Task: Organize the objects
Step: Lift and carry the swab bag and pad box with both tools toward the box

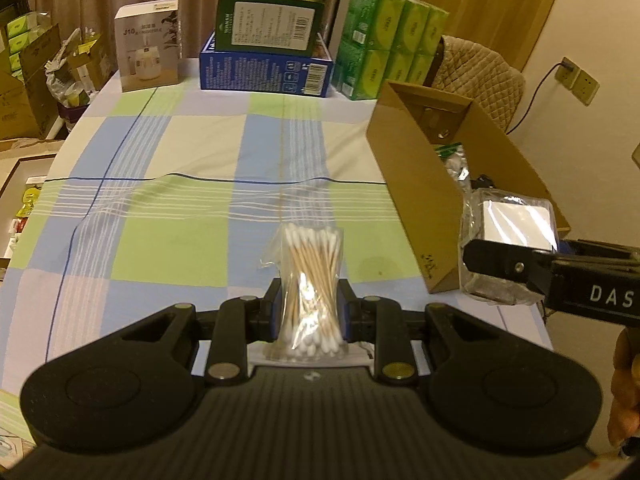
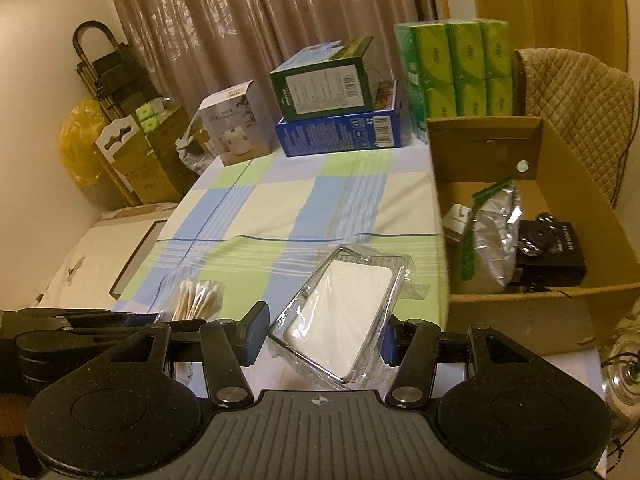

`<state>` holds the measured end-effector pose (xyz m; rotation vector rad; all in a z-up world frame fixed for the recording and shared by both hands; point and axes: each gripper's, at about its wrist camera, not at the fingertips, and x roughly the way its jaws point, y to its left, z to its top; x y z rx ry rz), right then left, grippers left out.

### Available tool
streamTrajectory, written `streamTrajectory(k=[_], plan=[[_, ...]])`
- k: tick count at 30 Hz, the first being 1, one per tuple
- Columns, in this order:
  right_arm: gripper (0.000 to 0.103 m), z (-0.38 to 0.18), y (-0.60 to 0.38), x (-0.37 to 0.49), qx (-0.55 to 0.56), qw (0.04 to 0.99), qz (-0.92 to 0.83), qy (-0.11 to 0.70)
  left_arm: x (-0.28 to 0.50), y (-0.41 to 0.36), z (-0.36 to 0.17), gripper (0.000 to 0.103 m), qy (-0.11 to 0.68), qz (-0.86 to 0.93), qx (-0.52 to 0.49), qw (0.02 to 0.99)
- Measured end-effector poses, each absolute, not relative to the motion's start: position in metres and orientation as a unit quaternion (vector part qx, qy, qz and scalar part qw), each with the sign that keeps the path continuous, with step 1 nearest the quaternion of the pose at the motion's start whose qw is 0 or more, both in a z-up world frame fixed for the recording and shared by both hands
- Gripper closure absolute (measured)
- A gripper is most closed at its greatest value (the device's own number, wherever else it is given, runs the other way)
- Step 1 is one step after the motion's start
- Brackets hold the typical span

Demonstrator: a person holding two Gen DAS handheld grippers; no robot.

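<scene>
My left gripper (image 1: 308, 304) is shut on a clear bag of cotton swabs (image 1: 310, 276), held upright above the checked tablecloth (image 1: 180, 208). My right gripper (image 2: 320, 330) is shut on a white flat pack in clear wrap (image 2: 344, 316), tilted between the pads. In the left wrist view that wrapped pack (image 1: 508, 236) hangs beside the near corner of the open cardboard box (image 1: 404, 160). The right wrist view shows the swab bag (image 2: 198, 296) at lower left and the cardboard box (image 2: 520, 308) to the right, holding a foil bag (image 2: 492, 240) and a black item (image 2: 548, 248).
Along the table's far edge stand a white carton (image 1: 147, 46), a green box on a blue box (image 1: 266, 46), and stacked green tissue packs (image 1: 386, 46). A padded chair (image 1: 480, 68) is behind the cardboard box. Cartons and bags crowd the floor at left (image 1: 32, 80).
</scene>
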<state>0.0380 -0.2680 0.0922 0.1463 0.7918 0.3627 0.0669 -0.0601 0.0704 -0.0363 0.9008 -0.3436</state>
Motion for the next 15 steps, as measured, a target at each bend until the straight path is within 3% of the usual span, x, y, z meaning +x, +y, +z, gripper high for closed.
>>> streamTrajectory(k=[15], plan=[[0.052,0.101,-0.336,0.017,0.086,0.914,0.123,0.376,0.057,-0.104,0.085,0.081,0.426,-0.207,-0.013,0.881]])
